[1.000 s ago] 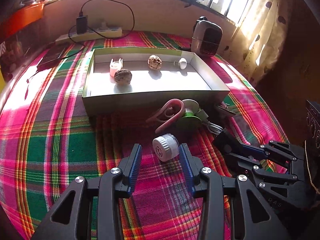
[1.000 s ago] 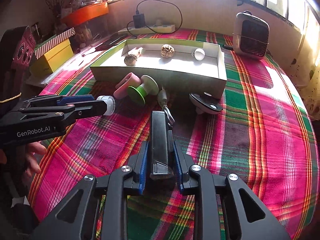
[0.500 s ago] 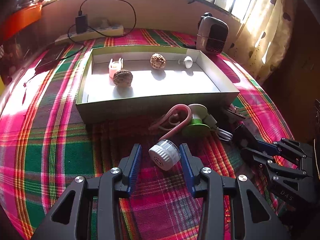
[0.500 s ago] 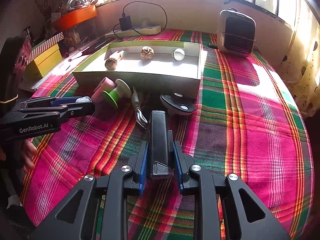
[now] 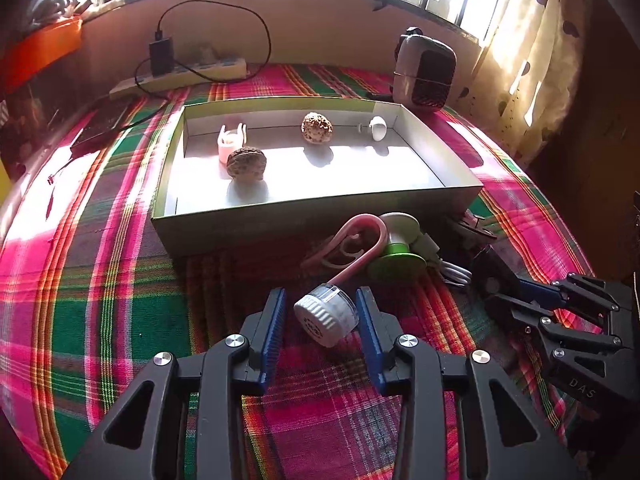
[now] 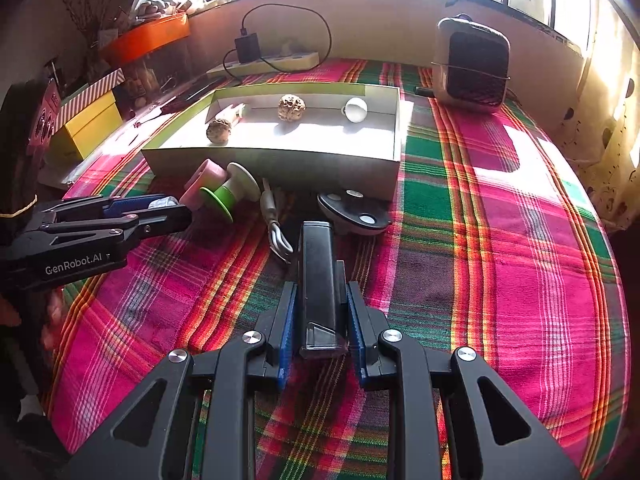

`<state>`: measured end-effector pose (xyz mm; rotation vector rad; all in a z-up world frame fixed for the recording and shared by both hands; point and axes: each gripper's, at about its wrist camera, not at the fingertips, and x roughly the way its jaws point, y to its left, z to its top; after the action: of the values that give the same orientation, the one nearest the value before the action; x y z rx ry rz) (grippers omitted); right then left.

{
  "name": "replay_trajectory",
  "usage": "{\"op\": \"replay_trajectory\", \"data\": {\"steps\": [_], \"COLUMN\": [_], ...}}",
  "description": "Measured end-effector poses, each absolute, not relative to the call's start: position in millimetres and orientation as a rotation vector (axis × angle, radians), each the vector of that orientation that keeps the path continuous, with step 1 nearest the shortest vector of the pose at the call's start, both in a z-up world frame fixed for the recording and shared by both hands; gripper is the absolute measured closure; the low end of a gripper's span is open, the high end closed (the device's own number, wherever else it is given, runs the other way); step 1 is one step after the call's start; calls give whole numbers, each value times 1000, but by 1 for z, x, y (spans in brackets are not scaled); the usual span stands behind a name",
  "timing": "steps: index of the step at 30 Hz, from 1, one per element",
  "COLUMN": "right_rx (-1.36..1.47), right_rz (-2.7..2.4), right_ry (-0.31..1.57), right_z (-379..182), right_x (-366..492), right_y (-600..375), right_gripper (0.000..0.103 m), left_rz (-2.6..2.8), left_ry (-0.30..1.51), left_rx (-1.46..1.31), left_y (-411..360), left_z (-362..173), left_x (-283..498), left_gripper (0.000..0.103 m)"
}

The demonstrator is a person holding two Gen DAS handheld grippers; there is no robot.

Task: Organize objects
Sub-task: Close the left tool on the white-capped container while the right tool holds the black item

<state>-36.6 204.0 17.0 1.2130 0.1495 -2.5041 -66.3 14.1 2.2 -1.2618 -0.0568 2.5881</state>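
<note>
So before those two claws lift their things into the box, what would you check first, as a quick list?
1. Left gripper around the white-capped jar: ok, jaws closing.
2. Its pads pressing on the jar: cannot tell.
3. Right gripper clamped on the black bar: ok.
4. Bare floor left in the box: ok.
5. Pink loop touching the jar: cannot tell.

plaid tablecloth (image 5: 100, 280): woven cloth, matt. box (image 5: 320, 216): cardboard, smooth pale inside. white jar (image 5: 326, 314): ribbed plastic cap, clear body. black bar (image 6: 318, 280): glossy plastic. two nuts (image 5: 246, 163) in the box: rough, pitted. green spool (image 5: 396, 264): satin plastic.
</note>
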Motion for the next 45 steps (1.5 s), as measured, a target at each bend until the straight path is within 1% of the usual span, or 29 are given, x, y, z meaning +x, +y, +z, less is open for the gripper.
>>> {"op": "replay_trajectory", "data": {"steps": [1, 3, 29, 38, 45], "right_rx": [1213, 1213, 1214, 1206, 1165], "right_rz": [-2504, -2504, -2505, -2484, -2489], "right_ry": [150, 148, 142, 106, 104], "right_z": [17, 17, 17, 20, 32], "right_x": [-37, -37, -37, -36, -33], "right_y": [204, 204, 205, 205, 203], "right_gripper": [78, 78, 78, 78, 78], "left_rz": [2593, 2594, 2590, 2587, 2595], "left_ry": [-52, -62, -79, -94, -98], "left_rx": [-1261, -1261, -1252, -1262, -1217], "left_y": [14, 12, 9, 6, 0], "left_z": [2, 2, 3, 4, 19], "left_x": [-66, -67, -67, -64, -58], "left_gripper": [75, 77, 77, 77, 77]}}
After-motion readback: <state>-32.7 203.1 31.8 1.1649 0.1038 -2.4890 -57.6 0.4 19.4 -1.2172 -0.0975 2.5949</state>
